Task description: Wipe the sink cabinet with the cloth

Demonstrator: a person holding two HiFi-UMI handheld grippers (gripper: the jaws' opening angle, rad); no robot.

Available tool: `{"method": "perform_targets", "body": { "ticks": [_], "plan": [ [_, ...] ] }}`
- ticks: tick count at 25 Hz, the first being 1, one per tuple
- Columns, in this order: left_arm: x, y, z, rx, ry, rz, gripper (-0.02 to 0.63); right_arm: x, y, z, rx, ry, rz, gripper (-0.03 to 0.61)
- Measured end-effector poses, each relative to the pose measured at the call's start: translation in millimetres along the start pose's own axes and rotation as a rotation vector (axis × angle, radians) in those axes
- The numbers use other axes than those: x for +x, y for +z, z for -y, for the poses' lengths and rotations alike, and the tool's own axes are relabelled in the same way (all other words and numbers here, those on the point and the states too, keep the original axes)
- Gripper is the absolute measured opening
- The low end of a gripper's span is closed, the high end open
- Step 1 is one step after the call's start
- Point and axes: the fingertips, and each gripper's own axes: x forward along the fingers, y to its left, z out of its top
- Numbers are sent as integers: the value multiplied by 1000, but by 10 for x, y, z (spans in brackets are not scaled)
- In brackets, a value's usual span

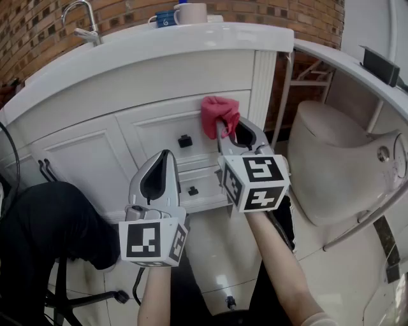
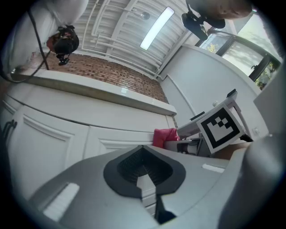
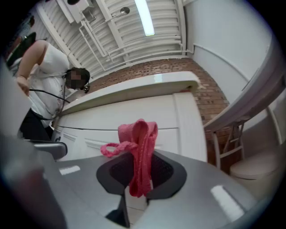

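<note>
Quickly: right claw (image 1: 228,132) is clamped on the red cloth (image 1: 219,113). The cloth bunches out past its tips, up against the upper drawer front of the white sink cabinet (image 1: 127,95), just under the tabletop (image 1: 210,39) rim. Whether it really presses the panel is hard to tell. Left of this claw is flat drawer face with a dark knob (image 1: 185,141). Right of it is the fluted corner post (image 1: 261,79), then a gap, then the toilet (image 1: 338,165) close by, so that side is tight.

Left claw (image 1: 164,158) has its jaws together with nothing between them. It sits lower than the right claw and to its left, apart from the cabinet, in front of the lower drawer (image 1: 194,190).

Faucet (image 1: 81,19) and cups (image 1: 190,13) stand above both claws, partly cut off at the top edge. The cabinet's base is hidden behind the claws and forearms, and its left end is cut off. A dark trouser leg (image 1: 51,223) lies left of the left claw. The right gripper view shows a second person (image 3: 44,85) far left of the claw.
</note>
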Motion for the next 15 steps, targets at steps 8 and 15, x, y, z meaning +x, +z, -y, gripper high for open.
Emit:
{"method": "perform_targets", "body": {
  "ticks": [8,15],
  "plan": [
    [289,-158,545,-29,-38,24,14,-344,-52,1156,20,-147,-28,61],
    [-220,-72,-384,-13,140,30,14,-207,-200,-682,127,184,-22,61]
  ]
}}
